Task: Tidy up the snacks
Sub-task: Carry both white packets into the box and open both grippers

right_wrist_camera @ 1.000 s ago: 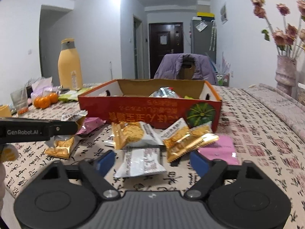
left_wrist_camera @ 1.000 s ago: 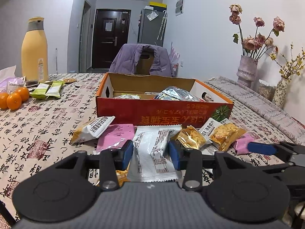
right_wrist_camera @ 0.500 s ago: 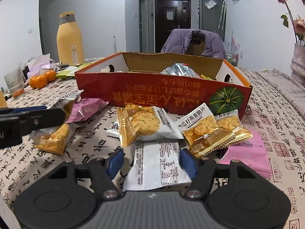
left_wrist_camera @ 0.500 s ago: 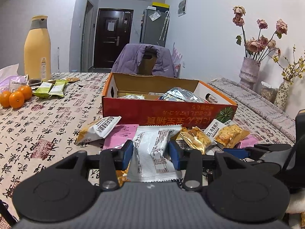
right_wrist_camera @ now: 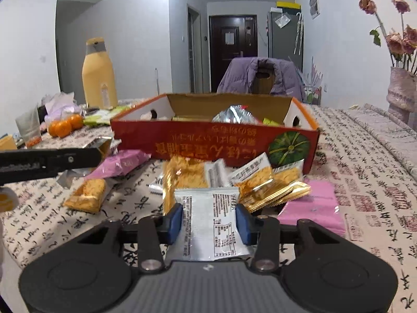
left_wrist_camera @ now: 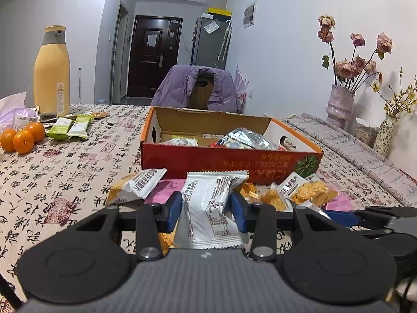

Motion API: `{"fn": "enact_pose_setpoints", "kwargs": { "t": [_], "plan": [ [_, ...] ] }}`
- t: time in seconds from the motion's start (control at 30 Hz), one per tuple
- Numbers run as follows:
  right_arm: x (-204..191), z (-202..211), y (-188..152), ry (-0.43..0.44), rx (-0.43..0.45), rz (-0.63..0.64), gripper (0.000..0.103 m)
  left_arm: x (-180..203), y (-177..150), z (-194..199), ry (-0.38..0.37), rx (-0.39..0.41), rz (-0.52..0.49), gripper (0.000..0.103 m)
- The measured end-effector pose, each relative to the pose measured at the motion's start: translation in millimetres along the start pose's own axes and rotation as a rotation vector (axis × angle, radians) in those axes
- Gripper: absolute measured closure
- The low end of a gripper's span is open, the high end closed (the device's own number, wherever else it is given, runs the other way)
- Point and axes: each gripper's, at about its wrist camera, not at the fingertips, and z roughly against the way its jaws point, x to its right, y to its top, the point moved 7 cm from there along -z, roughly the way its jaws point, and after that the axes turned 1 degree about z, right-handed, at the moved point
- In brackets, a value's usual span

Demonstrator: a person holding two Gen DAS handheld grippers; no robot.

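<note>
Holding one white pack (left_wrist_camera: 211, 206) in the left gripper (left_wrist_camera: 206, 207), another pack (right_wrist_camera: 208, 224) in the right gripper (right_wrist_camera: 208, 220); jaws pinch both. Next, I think: carry them to the box (left_wrist_camera: 229, 156) at 12 o'clock.

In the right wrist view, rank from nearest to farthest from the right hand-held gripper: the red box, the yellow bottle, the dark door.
From the right hand-held gripper:
1. Red box, straight ahead on the table.
2. Yellow bottle, far left, behind the box.
3. Dark door, at the hallway's end.

Loose snack packets (right_wrist_camera: 268, 185) crowd the tabletop (left_wrist_camera: 52, 182) just before the open-topped red box (left_wrist_camera: 229, 156); bare cloth lies left of it.
</note>
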Motion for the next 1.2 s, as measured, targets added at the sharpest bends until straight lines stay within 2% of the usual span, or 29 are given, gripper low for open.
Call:
{"fn": "enact_pose_setpoints", "kwargs": {
  "t": [0.27,0.53,0.9,1.2],
  "plan": [
    [11,20,25,-0.018,0.097,-0.016,0.061,4,19,1,-0.004,0.041,0.003,0.061],
    [18,20,54,-0.019,0.164,-0.038,0.061,13,44,-6,-0.013,0.087,0.009,0.061],
    [31,-9,107,-0.014,0.234,-0.059,0.061,15,86,-36,0.010,0.131,0.029,0.061],
    [44,-46,151,-0.019,0.271,-0.054,0.061,16,115,-79,0.036,0.119,0.043,0.061]
  ]
}}
